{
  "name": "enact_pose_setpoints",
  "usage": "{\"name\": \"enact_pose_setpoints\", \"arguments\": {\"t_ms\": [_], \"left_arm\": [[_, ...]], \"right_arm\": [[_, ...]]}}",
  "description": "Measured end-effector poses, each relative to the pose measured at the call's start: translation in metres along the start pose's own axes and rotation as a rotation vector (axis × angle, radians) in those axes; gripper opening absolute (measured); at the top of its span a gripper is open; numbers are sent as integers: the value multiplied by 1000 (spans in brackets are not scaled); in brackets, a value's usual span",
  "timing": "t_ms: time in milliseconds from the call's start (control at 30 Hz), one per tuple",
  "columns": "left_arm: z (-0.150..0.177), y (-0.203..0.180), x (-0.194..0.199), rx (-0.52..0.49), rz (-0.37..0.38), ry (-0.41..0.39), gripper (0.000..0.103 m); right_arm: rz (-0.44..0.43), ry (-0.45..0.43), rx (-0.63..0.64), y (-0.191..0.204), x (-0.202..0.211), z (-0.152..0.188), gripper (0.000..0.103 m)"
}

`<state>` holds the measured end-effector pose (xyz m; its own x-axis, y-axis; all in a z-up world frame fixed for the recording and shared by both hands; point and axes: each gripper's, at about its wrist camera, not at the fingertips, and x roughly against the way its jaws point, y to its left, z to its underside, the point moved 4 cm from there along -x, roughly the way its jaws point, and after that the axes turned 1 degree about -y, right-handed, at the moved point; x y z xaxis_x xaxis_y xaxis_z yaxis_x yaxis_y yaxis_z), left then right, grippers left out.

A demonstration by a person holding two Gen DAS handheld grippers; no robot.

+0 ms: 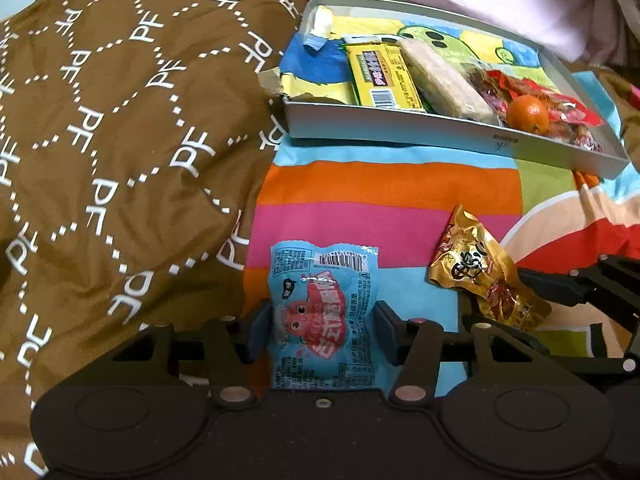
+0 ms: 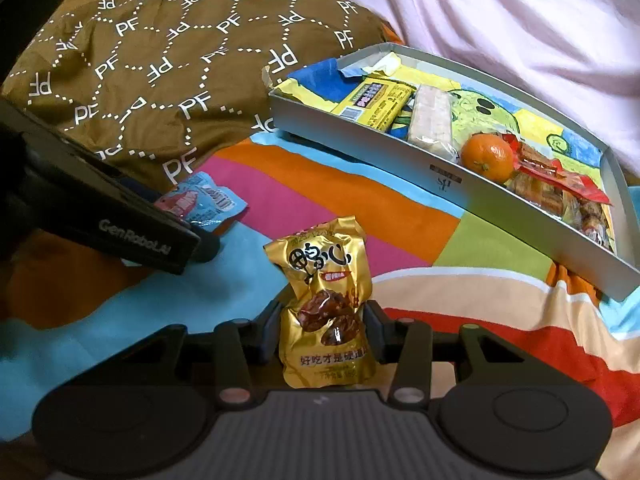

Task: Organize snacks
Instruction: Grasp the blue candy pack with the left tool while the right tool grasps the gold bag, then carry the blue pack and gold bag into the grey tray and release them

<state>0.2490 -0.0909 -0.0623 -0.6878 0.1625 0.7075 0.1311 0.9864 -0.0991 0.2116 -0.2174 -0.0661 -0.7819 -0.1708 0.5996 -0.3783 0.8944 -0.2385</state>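
Observation:
A blue snack packet (image 1: pixel 320 300) lies flat on the striped bedsheet (image 1: pixel 380 188). My left gripper (image 1: pixel 324 320) straddles it, and both pads touch its sides. A gold snack packet (image 2: pixel 324 300) stands pinched in my right gripper (image 2: pixel 322 328), whose pads press its lower half. In the left wrist view the gold packet (image 1: pixel 476 268) is at the right. The grey tray (image 2: pixel 400 160) beyond holds a yellow bar (image 2: pixel 376 100), a pale wafer pack (image 2: pixel 432 120), an orange (image 2: pixel 486 156) and red packets (image 2: pixel 560 184).
A brown quilt (image 1: pixel 120 120) with white letters bulges at the left, close to the blue packet. Pink cloth (image 2: pixel 520 20) rises behind the tray. A drawing lines the tray's floor, with bare room at its left end (image 1: pixel 316 64).

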Motion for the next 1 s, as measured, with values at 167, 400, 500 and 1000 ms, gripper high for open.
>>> {"name": "enact_pose_setpoints", "arguments": {"t_ms": [167,400,500,1000], "left_arm": [[2,4,5,50,18,-15,55],[9,2,9,50,15,-43,55],[10,2,10,53,21,-42,55],[-10,0,26,117,34,-139,55]], "right_arm": [[-2,-7,-29,-1,3,1,46],[50,-20,-6,1,-6,4,63],[8,-13,-83,-9,-10,4,65],[97,-157,38,7,6,-7,42]]}}
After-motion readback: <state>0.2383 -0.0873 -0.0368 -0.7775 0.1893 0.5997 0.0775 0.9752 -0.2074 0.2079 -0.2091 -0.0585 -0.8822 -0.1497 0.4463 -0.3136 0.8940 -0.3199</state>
